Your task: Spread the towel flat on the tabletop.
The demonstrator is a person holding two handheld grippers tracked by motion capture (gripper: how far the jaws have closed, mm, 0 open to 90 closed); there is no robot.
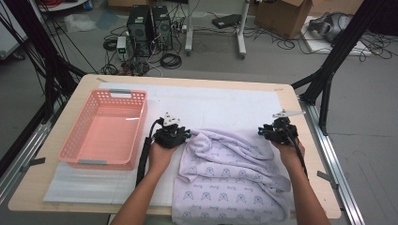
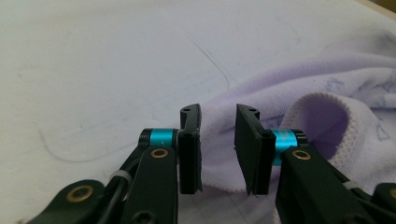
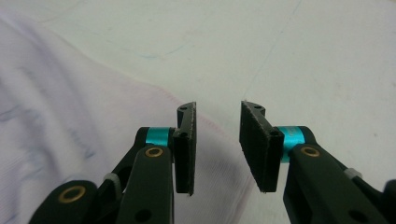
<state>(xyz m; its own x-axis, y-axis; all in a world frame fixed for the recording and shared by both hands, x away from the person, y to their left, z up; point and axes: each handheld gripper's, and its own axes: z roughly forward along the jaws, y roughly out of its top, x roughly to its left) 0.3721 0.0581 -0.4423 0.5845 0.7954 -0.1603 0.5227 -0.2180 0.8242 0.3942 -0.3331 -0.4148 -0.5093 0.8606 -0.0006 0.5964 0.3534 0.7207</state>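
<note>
The tabletop (image 1: 225,101) carries a lavender towel (image 1: 234,178) between both tongs. Left tongs (image 2: 218,140) stand open astride its corner; right tongs (image 3: 217,140) stand open over its hem. Seat each edge fully between the pads before closing.

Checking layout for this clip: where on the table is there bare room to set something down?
Bare white mat lies beyond the lilac towel, between the pink basket and the table's right edge. The basket's inside looks empty too. The near right is crowded: towel, left gripper and right gripper.
</note>
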